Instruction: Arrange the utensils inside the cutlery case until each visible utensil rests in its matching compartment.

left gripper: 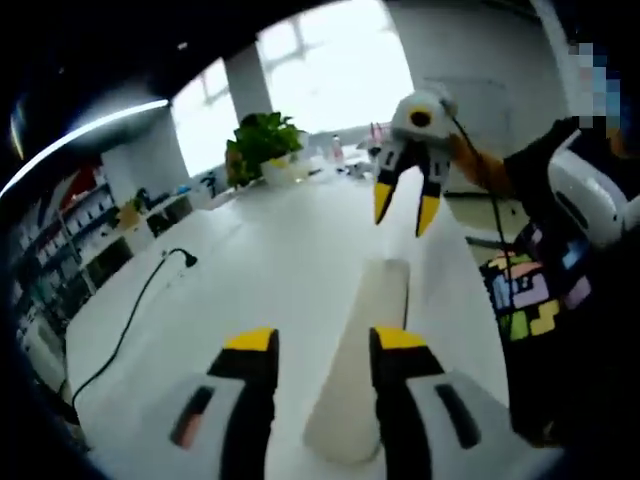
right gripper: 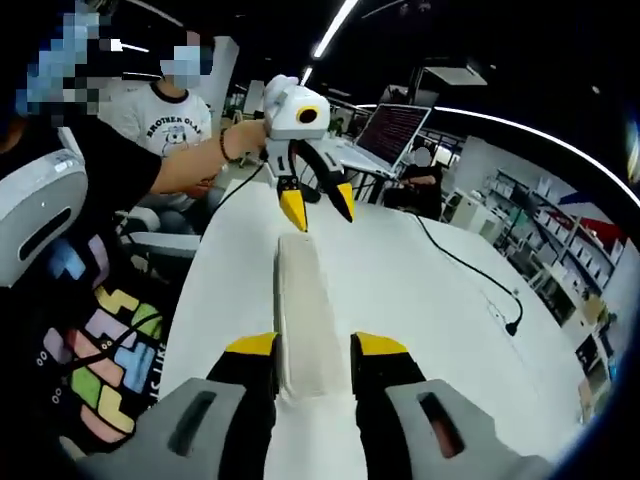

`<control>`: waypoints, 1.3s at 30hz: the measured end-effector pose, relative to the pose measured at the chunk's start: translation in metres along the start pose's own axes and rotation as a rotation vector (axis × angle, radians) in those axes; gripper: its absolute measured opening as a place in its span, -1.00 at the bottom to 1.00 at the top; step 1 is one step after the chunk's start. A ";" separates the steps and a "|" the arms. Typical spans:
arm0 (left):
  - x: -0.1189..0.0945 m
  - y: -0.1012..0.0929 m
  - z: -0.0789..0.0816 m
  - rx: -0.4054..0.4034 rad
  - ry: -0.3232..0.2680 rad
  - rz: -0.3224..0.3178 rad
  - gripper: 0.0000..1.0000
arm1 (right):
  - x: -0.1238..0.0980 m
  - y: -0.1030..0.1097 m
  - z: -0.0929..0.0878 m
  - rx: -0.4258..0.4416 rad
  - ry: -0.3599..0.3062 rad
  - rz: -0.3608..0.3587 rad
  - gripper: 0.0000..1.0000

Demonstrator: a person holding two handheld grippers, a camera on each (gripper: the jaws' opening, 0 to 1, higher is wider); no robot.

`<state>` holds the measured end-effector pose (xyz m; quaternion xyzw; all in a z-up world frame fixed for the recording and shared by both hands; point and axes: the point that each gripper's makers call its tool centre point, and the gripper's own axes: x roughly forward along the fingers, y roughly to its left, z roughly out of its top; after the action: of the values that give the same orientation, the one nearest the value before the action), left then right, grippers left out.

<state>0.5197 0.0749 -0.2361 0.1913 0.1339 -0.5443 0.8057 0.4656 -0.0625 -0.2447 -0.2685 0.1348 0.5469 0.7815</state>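
Note:
A long white cutlery case (left gripper: 362, 350) lies shut on the white table (left gripper: 260, 260), running lengthwise away from me. No utensils show. My left gripper (left gripper: 325, 345) is open, its yellow-tipped jaws standing over the case's near end. At the far end my right gripper (left gripper: 405, 208) hangs open just above the case, held by a hand. In the right gripper view the same case (right gripper: 305, 310) runs away between the open jaws of my right gripper (right gripper: 315, 348). There my left gripper (right gripper: 318, 208) hovers open close over the case's far end.
A black cable (left gripper: 130, 320) trails over the table's left side; it also shows as a cable (right gripper: 470, 270) in the right gripper view. A potted plant (left gripper: 262, 145) and a laptop (right gripper: 385, 135) stand at the table's ends. A person (right gripper: 165, 110) sits beyond, and shelves (left gripper: 75, 235) line the room.

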 end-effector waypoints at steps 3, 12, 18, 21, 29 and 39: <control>-0.005 0.002 -0.010 -0.014 -0.035 0.048 -0.06 | -0.002 -0.002 -0.003 0.030 -0.033 -0.031 -0.36; -0.023 -0.003 -0.035 -0.101 -0.125 0.161 0.37 | 0.004 -0.001 -0.021 0.156 -0.094 -0.082 -0.13; -0.025 -0.003 -0.045 -0.189 -0.161 0.199 0.63 | 0.005 -0.001 -0.039 0.220 -0.105 -0.133 0.04; -0.022 -0.005 -0.052 -0.236 -0.157 0.208 0.76 | 0.005 -0.003 -0.048 0.265 -0.103 -0.150 0.11; -0.016 -0.012 -0.063 -0.293 -0.150 0.233 0.81 | 0.019 -0.001 -0.060 0.315 -0.101 -0.177 0.11; -0.006 -0.022 -0.071 -0.339 -0.127 0.214 0.60 | 0.030 -0.002 -0.070 0.377 -0.128 -0.201 -0.04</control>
<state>0.4963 0.1042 -0.3002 0.0314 0.1513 -0.4365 0.8863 0.4840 -0.0791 -0.3163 -0.0947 0.1572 0.4472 0.8754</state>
